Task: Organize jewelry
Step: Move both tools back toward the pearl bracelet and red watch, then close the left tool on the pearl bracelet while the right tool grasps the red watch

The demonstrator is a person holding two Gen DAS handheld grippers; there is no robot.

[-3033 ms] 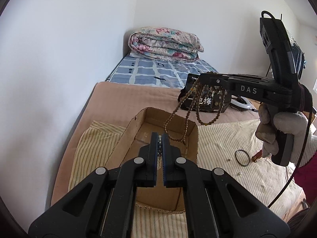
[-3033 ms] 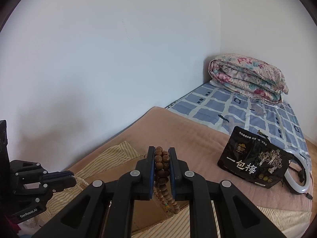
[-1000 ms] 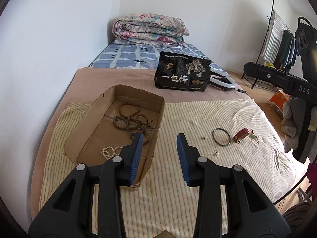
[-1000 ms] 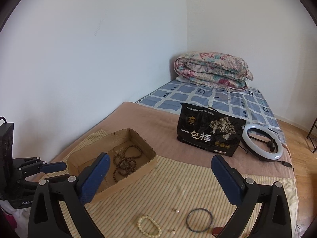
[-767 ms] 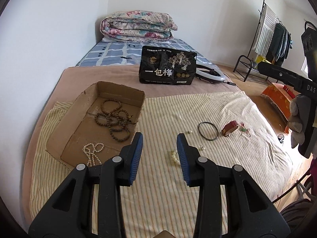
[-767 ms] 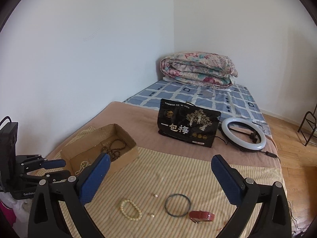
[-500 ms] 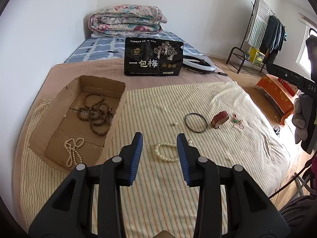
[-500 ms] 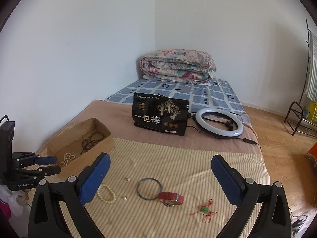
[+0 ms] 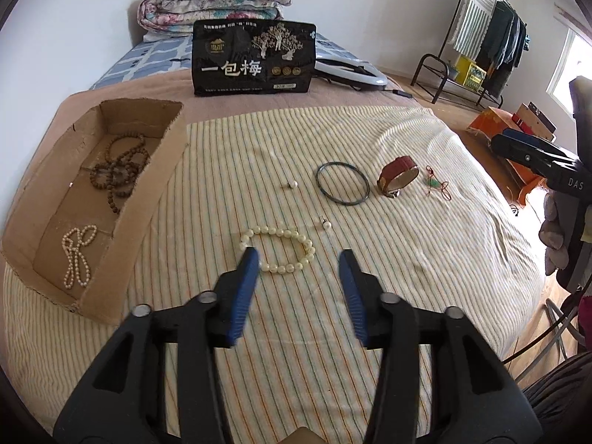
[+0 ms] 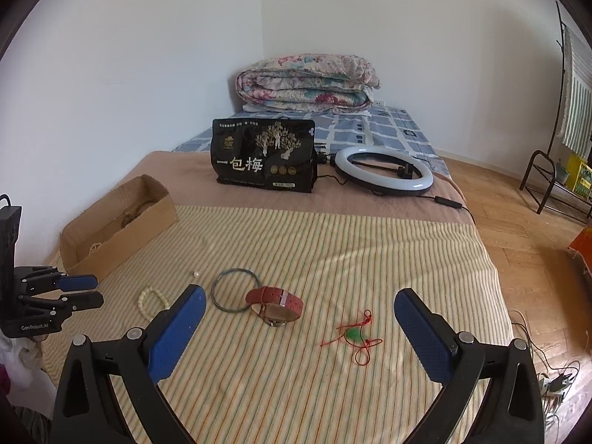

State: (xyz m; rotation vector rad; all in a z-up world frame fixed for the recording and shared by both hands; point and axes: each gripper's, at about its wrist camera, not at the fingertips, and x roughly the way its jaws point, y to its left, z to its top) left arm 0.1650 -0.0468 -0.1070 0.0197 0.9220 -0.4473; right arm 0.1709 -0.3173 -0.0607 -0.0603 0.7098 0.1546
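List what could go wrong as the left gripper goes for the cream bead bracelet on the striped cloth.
1. The cream bead bracelet lies flat on the soft striped cloth; the left gripper, its jaws just widened and empty, could pinch fabric along with it.
2. One loose pearl sits close beside the bracelet and may get knocked away.
3. The cardboard box has a raised wall; a dangling bracelet could snag it.

Since 3 s ago: brown beads [image 9: 118, 170] dropped into cardboard box [image 9: 155, 170]; both grippers left it. Left gripper [image 9: 299, 259] jaws just widened, now over white bracelet [image 9: 277, 248], nothing gripped.
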